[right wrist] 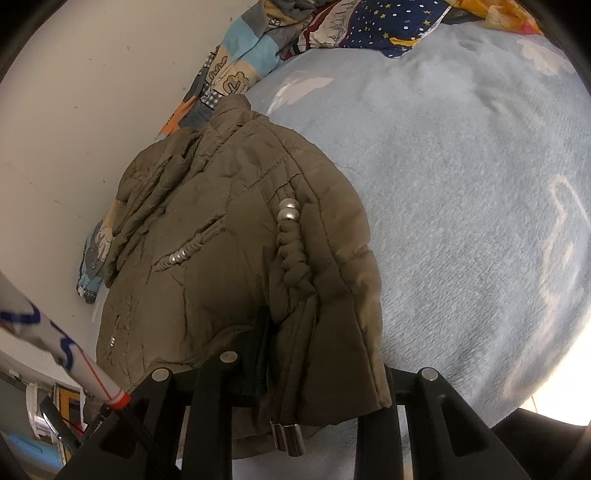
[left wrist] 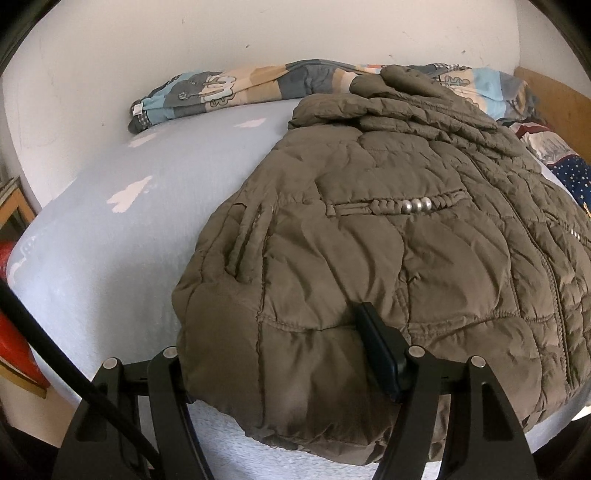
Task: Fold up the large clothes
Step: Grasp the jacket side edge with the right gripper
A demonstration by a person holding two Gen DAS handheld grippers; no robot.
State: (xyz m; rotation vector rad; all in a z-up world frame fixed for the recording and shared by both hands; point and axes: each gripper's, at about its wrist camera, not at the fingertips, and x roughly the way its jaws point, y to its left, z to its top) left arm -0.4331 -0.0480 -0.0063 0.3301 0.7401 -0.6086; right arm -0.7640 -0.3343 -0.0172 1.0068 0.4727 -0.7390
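Nearest in the left wrist view, the left gripper (left wrist: 280, 354) sits at six o'clock with its jaws set wide around the bottom corner of a padded olive-brown jacket (left wrist: 388, 236). One black finger (left wrist: 380, 350) lies on top of the quilted fabric; the other is hidden under the hem, so the corner looks pinched between them.

In the right wrist view, the right gripper (right wrist: 295, 369) at six o'clock has its jaws drawn close together on the other bottom corner of the jacket (right wrist: 236, 236), with a black finger (right wrist: 260, 350) pressed against a thick fold. A small metal cord end (right wrist: 288, 439) hangs from the hem just below.

The jacket lies flat on a pale blue fleece bed cover (left wrist: 110, 240), front side up. Its long axis runs away from both grippers — hem near, collar far, pointing towards twelve o'clock in the left view and about eleven o'clock in the right. A braided pocket trim with silver beads (left wrist: 417, 205) crosses its middle.

Beyond the collar, a patchwork blanket (left wrist: 221, 92) is bunched along the white wall (left wrist: 258, 33). At two o'clock in the left view lies a navy starred cloth (left wrist: 572, 173).
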